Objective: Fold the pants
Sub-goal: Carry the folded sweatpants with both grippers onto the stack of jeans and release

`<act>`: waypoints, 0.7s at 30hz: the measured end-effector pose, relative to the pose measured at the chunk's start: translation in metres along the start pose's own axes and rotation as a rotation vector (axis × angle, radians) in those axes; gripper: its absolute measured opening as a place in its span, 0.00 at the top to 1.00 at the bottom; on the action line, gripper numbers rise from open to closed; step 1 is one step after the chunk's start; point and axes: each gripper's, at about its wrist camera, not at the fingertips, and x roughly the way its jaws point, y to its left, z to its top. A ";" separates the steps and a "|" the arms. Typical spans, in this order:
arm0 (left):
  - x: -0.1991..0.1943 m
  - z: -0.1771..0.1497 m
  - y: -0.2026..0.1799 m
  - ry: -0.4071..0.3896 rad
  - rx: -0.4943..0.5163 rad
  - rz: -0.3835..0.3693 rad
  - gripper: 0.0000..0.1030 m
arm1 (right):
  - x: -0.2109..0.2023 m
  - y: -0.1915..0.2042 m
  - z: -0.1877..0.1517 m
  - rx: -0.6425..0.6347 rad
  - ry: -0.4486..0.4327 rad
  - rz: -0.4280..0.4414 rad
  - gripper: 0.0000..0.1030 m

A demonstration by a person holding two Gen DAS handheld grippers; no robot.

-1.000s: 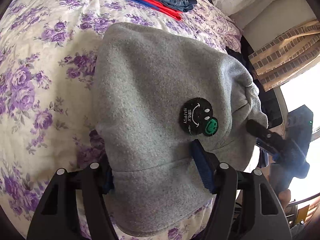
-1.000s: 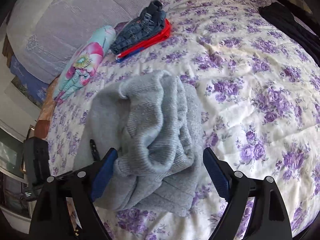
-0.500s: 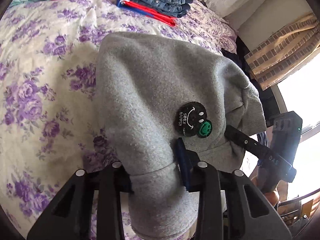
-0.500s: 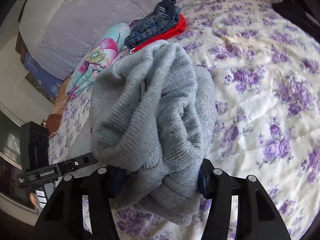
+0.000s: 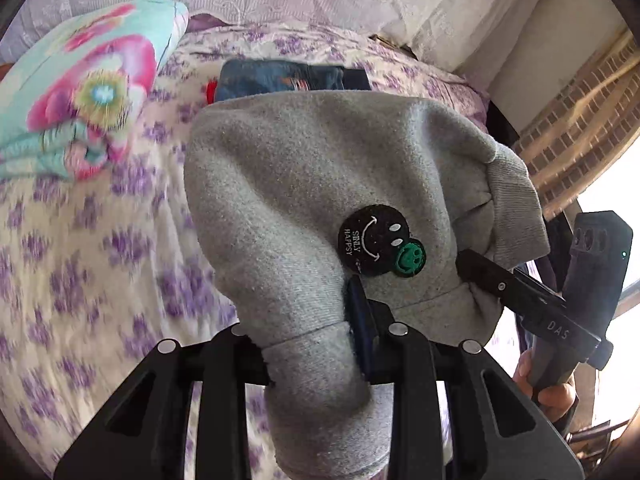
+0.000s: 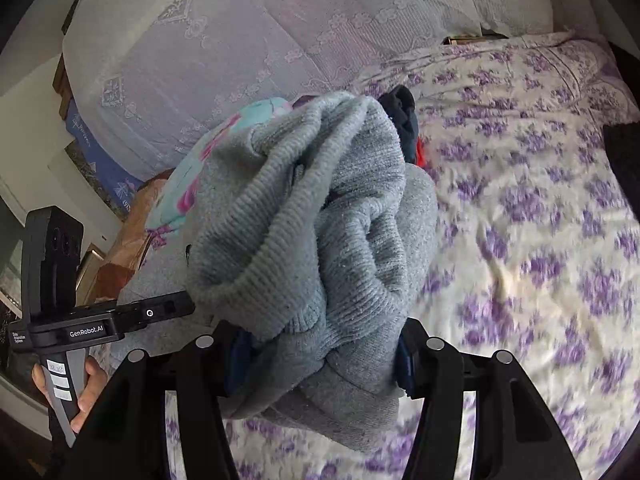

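Note:
Folded grey sweatpants (image 5: 304,184) with a black smiley patch (image 5: 376,246) are lifted above the bed. My left gripper (image 5: 308,344) is shut on one end of them; the fabric bunches between its jaws. My right gripper (image 6: 320,354) is shut on the ribbed waistband end (image 6: 304,216), which fills the middle of the right wrist view. The right gripper also shows at the right edge of the left wrist view (image 5: 532,308), and the left gripper at the left edge of the right wrist view (image 6: 100,320).
The bed has a purple-flowered cover (image 6: 540,220). A stack of folded jeans and red clothes (image 5: 280,76) lies behind the sweatpants. A teal and pink floral pillow (image 5: 80,92) lies at the left. A lace-covered headboard (image 6: 260,32) stands at the back.
Both grippers have closed on the grey sweatpants and raised them off the bed. Both views have tilted up toward the headboard.

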 end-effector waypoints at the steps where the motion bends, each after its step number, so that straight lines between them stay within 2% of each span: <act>1: 0.007 0.031 0.002 -0.003 0.000 0.014 0.73 | 0.013 -0.001 0.029 -0.005 0.001 -0.013 0.44; 5: 0.039 0.141 0.020 -0.063 -0.044 0.014 0.73 | 0.070 -0.016 0.129 0.010 -0.027 -0.023 0.44; 7: 0.060 0.178 0.032 -0.089 -0.044 0.008 0.73 | 0.098 -0.024 0.157 -0.001 -0.042 -0.031 0.44; 9: 0.086 0.203 0.045 -0.098 -0.045 0.003 0.73 | 0.130 -0.038 0.176 0.011 -0.020 -0.033 0.44; 12: 0.136 0.217 0.071 -0.048 -0.068 -0.022 0.73 | 0.181 -0.067 0.174 0.068 0.054 -0.054 0.42; 14: 0.173 0.210 0.089 -0.003 -0.086 -0.051 0.67 | 0.198 -0.075 0.164 0.038 0.032 -0.067 0.34; 15: 0.184 0.207 0.096 -0.014 -0.089 -0.063 0.63 | 0.200 -0.078 0.161 0.037 0.006 -0.049 0.31; 16: 0.187 0.205 0.102 -0.042 -0.096 -0.088 0.58 | 0.199 -0.077 0.160 0.030 -0.017 -0.045 0.30; 18: 0.187 0.204 0.111 -0.060 -0.120 -0.148 0.56 | 0.198 -0.073 0.160 0.010 -0.036 -0.052 0.29; 21: 0.185 0.208 0.111 -0.039 -0.135 -0.144 0.52 | 0.190 -0.063 0.160 -0.021 -0.063 -0.099 0.20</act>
